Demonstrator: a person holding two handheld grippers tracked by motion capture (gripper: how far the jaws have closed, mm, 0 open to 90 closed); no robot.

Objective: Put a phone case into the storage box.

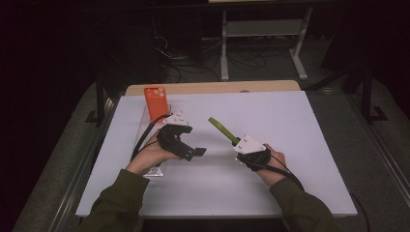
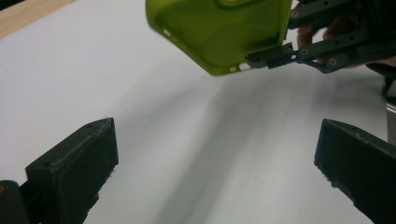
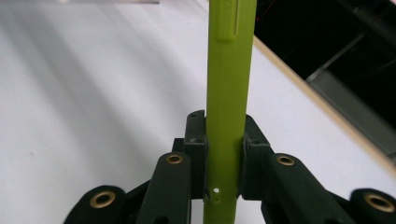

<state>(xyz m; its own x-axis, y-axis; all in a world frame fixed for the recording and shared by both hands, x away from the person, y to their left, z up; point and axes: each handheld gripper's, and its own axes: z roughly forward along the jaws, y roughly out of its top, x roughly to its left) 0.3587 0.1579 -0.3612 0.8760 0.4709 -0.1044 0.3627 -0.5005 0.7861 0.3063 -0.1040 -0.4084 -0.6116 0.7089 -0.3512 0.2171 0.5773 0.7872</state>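
Note:
A lime-green phone case (image 1: pixel 221 128) hangs edge-on above the white board, and my right gripper (image 1: pixel 235 141) is shut on its lower end. In the right gripper view the case (image 3: pixel 229 93) stands upright between the two pads, which press on both its sides (image 3: pixel 224 135). My left gripper (image 1: pixel 192 141) is to the left of the case, pointing toward it, open with nothing between its jaws (image 2: pixel 215 168). In the left gripper view the case (image 2: pixel 219 32) shows its hollow side, with the right gripper (image 2: pixel 275 56) clamped on its corner.
An orange phone (image 1: pixel 156 100) stands at the back left on a clear plastic stand (image 1: pixel 155 170) that runs toward the left hand. The white board (image 1: pixel 290 145) covers a wooden table (image 1: pixel 212 88). Dark floor, cables and a shelf frame lie beyond.

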